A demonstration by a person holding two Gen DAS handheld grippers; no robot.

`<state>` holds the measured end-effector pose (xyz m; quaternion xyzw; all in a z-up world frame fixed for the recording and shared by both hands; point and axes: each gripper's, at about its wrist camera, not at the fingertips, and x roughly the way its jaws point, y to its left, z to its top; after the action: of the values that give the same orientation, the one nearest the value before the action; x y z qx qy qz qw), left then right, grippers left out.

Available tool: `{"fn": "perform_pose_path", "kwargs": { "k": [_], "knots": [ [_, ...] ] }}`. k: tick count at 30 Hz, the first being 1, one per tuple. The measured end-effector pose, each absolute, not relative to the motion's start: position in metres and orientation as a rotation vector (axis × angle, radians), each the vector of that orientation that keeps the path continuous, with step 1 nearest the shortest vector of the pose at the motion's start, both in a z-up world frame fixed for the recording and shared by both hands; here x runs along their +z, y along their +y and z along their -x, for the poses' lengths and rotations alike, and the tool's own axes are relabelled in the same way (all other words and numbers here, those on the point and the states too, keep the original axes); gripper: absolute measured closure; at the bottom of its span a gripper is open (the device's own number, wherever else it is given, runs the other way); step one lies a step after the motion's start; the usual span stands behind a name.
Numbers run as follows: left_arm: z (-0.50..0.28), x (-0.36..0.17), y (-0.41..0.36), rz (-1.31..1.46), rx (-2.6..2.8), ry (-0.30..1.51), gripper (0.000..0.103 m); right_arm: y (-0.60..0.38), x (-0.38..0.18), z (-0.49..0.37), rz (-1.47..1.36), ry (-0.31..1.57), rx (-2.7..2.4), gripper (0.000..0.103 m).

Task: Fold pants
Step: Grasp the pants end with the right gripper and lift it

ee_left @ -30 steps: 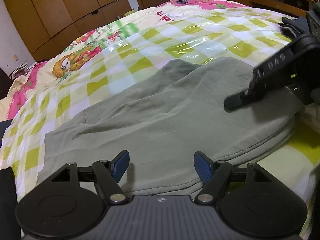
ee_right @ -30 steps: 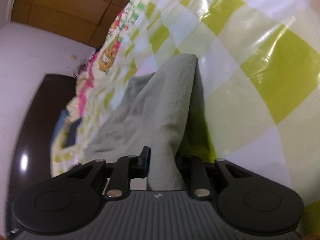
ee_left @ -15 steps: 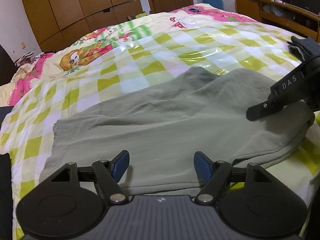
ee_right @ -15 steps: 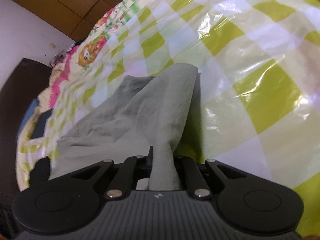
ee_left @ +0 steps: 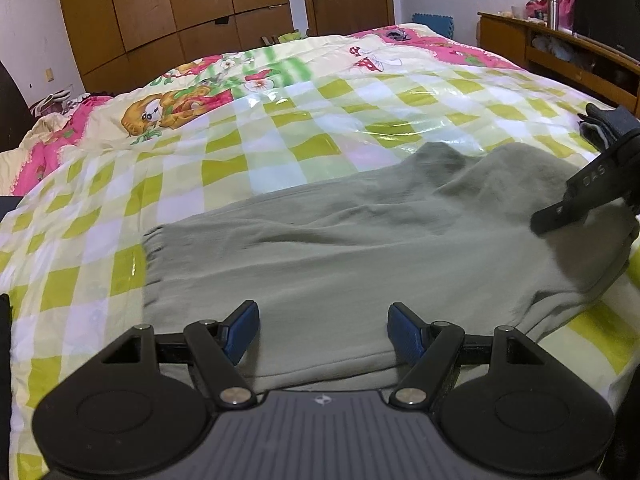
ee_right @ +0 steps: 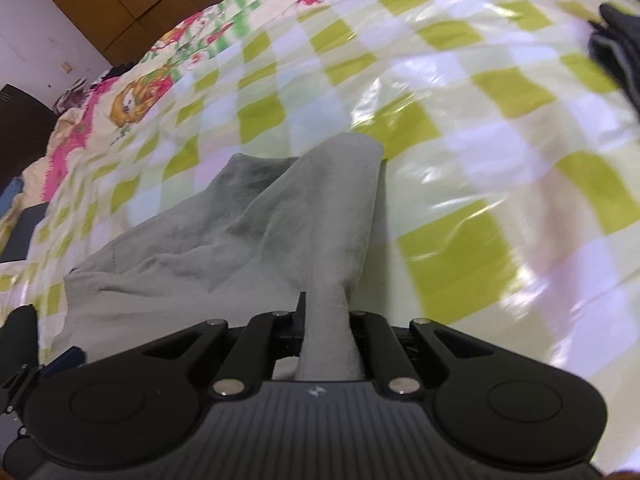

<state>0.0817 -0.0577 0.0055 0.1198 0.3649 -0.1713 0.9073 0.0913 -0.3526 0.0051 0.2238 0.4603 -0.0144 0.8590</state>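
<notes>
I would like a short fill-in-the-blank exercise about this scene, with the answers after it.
1. The right claw is shut on the grey ____.
2. The left claw is ____ and holds nothing.
3. The pants lie on a bed cover checked in white and ____.

Answers: pants; open; green

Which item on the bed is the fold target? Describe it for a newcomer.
On the bed's green-and-white checked plastic sheet lies one flat grey-green garment, the pants. The right tongs are shut on one end of them; the open left tongs hover above. They are plain; the darker bundle beyond isn't.
</notes>
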Motion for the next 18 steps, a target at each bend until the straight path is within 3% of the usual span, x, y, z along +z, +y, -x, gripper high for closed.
{"fn": "perform_pose_path", "kwargs": {
  "k": [18],
  "knots": [
    [-0.101,0.006,-0.094,-0.31,-0.369,0.712,0.019,-0.379,0.052,-0.086,-0.467,0.897,-0.018,0.096]
  ]
}}
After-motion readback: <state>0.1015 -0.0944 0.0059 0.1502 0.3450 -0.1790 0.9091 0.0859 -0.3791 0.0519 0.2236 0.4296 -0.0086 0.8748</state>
